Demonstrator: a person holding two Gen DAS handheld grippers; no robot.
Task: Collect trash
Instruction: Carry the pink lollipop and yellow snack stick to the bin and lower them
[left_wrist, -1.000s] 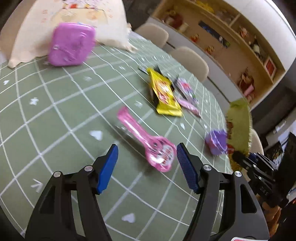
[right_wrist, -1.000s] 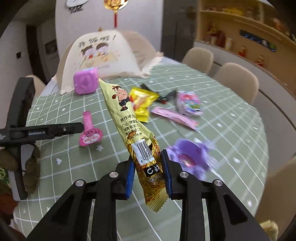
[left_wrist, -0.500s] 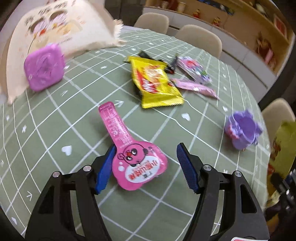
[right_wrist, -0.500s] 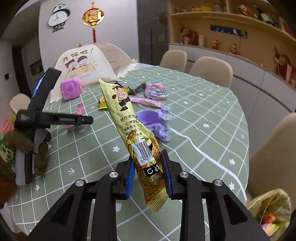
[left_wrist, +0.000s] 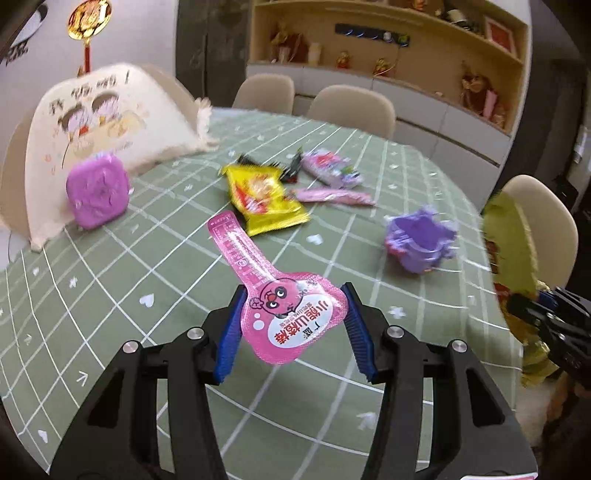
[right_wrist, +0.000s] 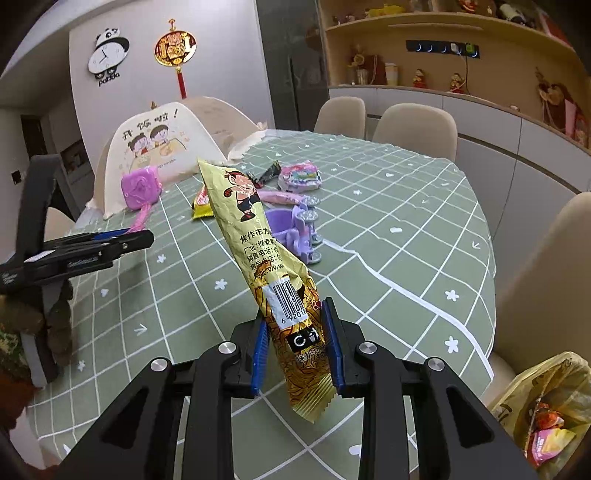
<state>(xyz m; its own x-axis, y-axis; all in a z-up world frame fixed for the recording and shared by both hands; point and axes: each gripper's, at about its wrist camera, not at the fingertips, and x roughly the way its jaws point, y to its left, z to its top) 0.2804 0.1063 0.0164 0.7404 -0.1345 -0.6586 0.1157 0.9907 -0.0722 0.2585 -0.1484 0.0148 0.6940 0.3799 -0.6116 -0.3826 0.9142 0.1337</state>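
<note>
Now: left gripper closing around one pink lollipop wrapper | right gripper clamps one gold snack bag | four wrappers mid-table | yellow bag off its right edge, wrappers inside.

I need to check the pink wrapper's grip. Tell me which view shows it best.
The left wrist view. The pink wrapper fills the middle, its round printed end between the closing left claw's pads, tail pointing away. The right wrist view shows only a pink strip beyond that claw, seen side-on.
</note>
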